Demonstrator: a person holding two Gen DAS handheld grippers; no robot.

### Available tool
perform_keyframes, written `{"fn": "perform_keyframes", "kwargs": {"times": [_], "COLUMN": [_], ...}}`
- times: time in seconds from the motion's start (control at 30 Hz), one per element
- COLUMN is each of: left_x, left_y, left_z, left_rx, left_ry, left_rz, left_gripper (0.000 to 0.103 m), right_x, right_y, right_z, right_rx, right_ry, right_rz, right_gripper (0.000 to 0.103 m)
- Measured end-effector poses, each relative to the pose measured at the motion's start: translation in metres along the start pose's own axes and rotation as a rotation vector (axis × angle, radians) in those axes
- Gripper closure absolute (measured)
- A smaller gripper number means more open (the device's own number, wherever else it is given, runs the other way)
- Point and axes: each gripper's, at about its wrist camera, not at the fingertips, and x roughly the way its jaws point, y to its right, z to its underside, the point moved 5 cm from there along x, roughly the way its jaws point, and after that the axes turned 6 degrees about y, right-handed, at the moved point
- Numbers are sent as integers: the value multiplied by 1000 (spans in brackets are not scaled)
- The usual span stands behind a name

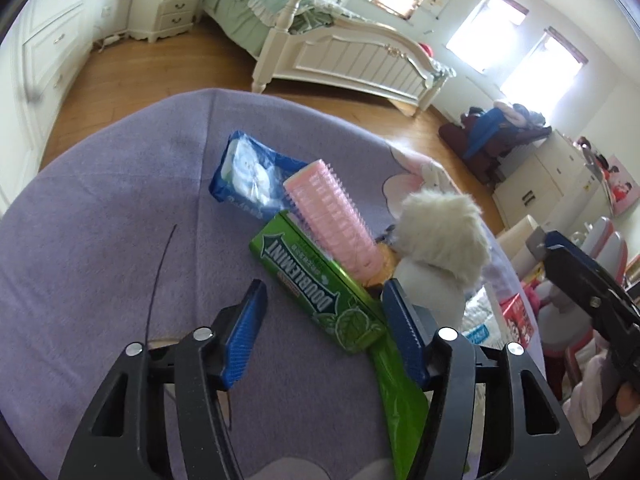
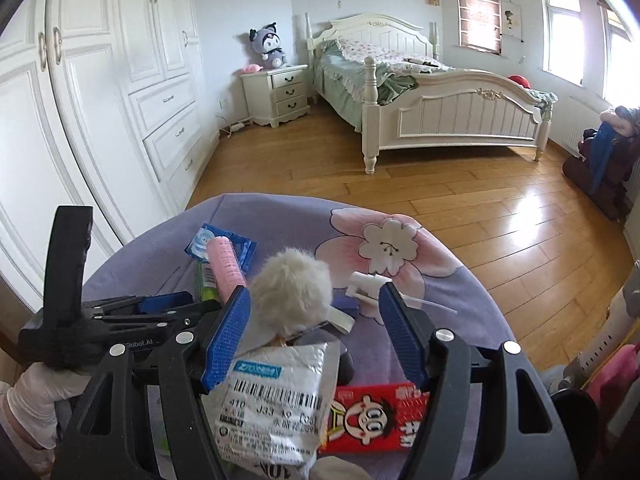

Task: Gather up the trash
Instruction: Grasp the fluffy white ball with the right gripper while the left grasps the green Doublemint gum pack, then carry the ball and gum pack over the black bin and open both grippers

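The left tool hangs over the purple-covered desk with its jaws apart around the near end of a green Doublemint gum pack; the pads do not press on it. A pink hair roller lies across the pack's far end, a blue tissue packet just beyond, a white fluffy pompom to the right. The right tool stands open too — gripping nothing — above a crumpled white labelled bag and a red snack wrapper, with a white spray nozzle near its right finger.
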Motion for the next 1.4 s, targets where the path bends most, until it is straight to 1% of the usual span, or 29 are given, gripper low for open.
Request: {"fn": "perform_keyframes", "kwargs": {"times": [0.1, 0.17, 0.23, 0.3, 0.37, 0.4, 0.47, 0.53, 0.7, 0.8, 0.9, 1.0, 1.13, 1.2, 1.27, 1.4], "left_x": [2, 0, -2, -5, -7, -9, -10, -8, 4, 7, -1, -20, -53, -67, -78, -87], "left_y": [-3, -5, -9, -12, -15, -17, -22, -22, -15, -10, -14, -19, -3, 15, 40, 93], "left_z": [0, 0, 0, 0, -1, -1, -3, -5, -12, -11, -6, -2, 9, 14, 17, 28], "left_rx": [24, 51, 77, 96, 114, 125, 146, 168, 239, 291, 275, 224, 222, 247, 273, 345], "left_ry": [-9, -19, -29, -44, -54, -59, -64, -65, -50, -22, 6, 47, 119, 151, 175, 198], "left_rz": [-1, 3, 7, 7, 7, 8, 2, -15, -71, -106, -114, -85, -8, 23, 69, 132], "left_gripper": [54, 61, 64, 67, 68, 69, 69, 69, 69, 70, 71, 71, 71, 71, 71, 71], "right_x": [18, 32, 43, 53, 59, 59, 57, 51, 27, 5, -24, -52, -86, -96, -109, -139], "right_y": [-5, -7, -8, -7, -7, -7, -10, -12, -16, -17, -12, -3, 16, 24, 33, 46], "right_z": [1, 1, 3, 9, 16, 19, 22, 23, 18, 15, 16, 22, 34, 36, 40, 48], "right_rx": [-18, -26, -33, -38, -18, -8, -3, -1, 30, 30, 13, 26, 70, 88, 105, 106], "right_ry": [-28, -51, -71, -102, -136, -138, -136, -120, -52, 14, 111, 179, 252, 276, 310, 382], "right_rz": [-1, -1, 3, 27, 13, 6, -6, -10, -26, -18, 6, 33, 77, 94, 114, 168], "right_gripper": [37, 37, 37, 37, 39, 49, 61, 65, 66, 66, 66, 66, 66, 66, 66, 66]}}
